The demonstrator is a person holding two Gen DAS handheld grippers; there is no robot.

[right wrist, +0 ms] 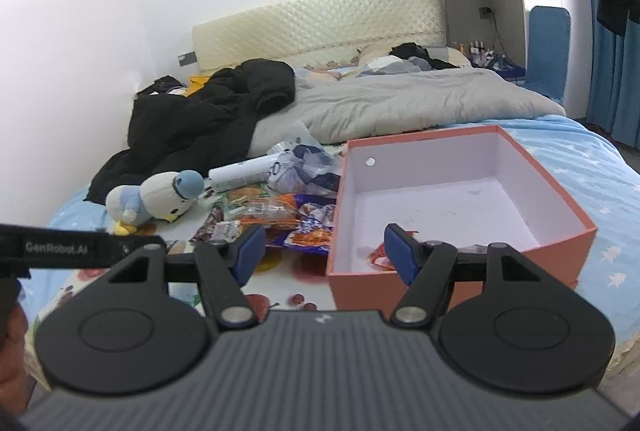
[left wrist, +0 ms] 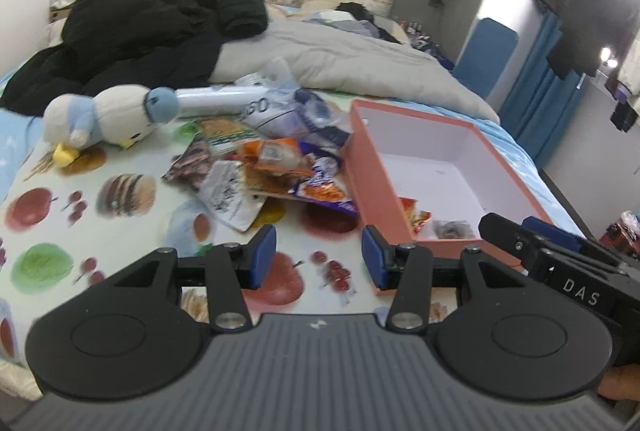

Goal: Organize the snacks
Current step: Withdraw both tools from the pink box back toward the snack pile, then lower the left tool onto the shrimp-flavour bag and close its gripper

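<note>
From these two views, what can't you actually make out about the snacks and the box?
- Near end of the orange box, right wrist view: the right fingers cover part of the red packet.
- Snack pile, left wrist view: blurred, labels unreadable.
- Dark item in the box, left wrist view: too small to identify.
- Lower packets in the pile: buried under others.

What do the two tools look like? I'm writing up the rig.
Both match: a ribbed grey body, two round black discs, black link arms with silver pins, and blue pads. The left tool and right tool look alike. The right one's side reads "DAS"; a black strap in the right view reads "GenRobot.AI".
</note>
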